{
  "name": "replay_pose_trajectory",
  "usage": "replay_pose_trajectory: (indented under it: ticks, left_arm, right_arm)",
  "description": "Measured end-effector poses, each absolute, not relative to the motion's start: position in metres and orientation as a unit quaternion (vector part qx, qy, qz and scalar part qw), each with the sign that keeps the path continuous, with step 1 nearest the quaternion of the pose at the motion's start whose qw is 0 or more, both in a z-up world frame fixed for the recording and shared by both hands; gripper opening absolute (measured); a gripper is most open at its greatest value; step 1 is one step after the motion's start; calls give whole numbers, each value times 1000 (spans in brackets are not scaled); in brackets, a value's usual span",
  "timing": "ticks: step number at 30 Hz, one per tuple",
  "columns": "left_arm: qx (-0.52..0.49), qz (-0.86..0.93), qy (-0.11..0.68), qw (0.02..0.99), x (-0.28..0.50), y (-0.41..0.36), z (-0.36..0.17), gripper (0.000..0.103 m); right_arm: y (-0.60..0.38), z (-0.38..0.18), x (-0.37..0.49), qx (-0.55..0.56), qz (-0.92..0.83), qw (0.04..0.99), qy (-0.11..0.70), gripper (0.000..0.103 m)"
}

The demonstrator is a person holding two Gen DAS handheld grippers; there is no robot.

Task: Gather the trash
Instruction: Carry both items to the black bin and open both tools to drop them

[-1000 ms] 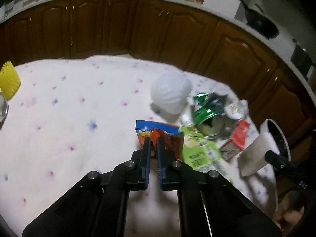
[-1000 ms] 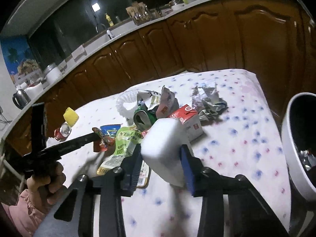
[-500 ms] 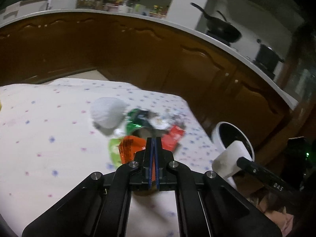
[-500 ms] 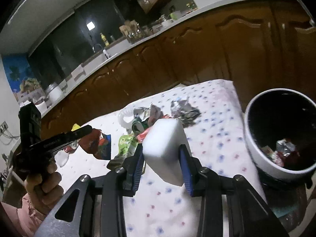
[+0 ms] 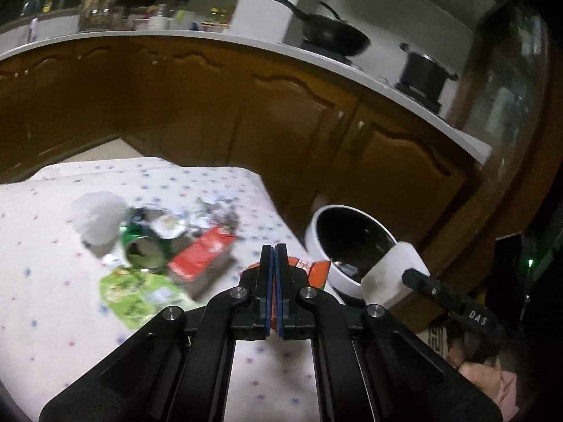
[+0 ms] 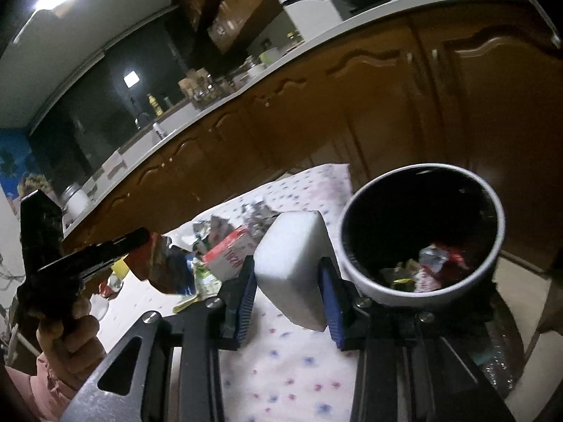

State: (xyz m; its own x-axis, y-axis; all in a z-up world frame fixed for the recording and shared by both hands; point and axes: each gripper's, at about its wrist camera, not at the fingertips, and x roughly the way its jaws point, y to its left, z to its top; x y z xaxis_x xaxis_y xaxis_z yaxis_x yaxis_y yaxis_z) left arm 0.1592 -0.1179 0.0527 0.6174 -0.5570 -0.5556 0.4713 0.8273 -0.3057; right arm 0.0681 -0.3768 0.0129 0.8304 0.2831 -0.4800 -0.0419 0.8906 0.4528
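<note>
Brown kitchen cabinets (image 5: pixel 281 112) curve behind a counter (image 5: pixel 52 309) covered with a white cloth dotted in blue and pink. On the worktop above the cabinets stand a black wok (image 5: pixel 330 35) and a dark pot (image 5: pixel 424 70).

At the counter's right end sits a white-rimmed bin (image 6: pixel 422 232) with a dark inside, holding some crumpled wrappers (image 6: pixel 432 267).

The left gripper (image 5: pixel 273 249) has its jaws pressed together on an orange snack wrapper (image 5: pixel 316 270), held up near the bin's rim. The right gripper (image 6: pixel 286 277) has its jaws spread around a white foam block (image 6: pixel 292 263), pinching it from both sides just left of the bin.

More trash lies on the cloth to the left: a red carton (image 5: pixel 202 256), a crushed green can (image 5: pixel 142 246), a green pouch (image 5: pixel 133 293), a white round cup (image 5: pixel 98 218) and crumpled foil (image 5: pixel 216 211) farther back, all close together.
</note>
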Motion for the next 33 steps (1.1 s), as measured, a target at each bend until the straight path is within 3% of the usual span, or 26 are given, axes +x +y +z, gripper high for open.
replay_pose_trajectory:
  ticks: [18,33]
  left_arm:
    - [-7,-335,326,884,186,-255,48,1]
    - [16,-346,367,863,218,-322,8,1]
  right_arm:
    - [-455,21,71,244,28,937,250,36]
    - [-486,-8,116,238,5,924,299,39]
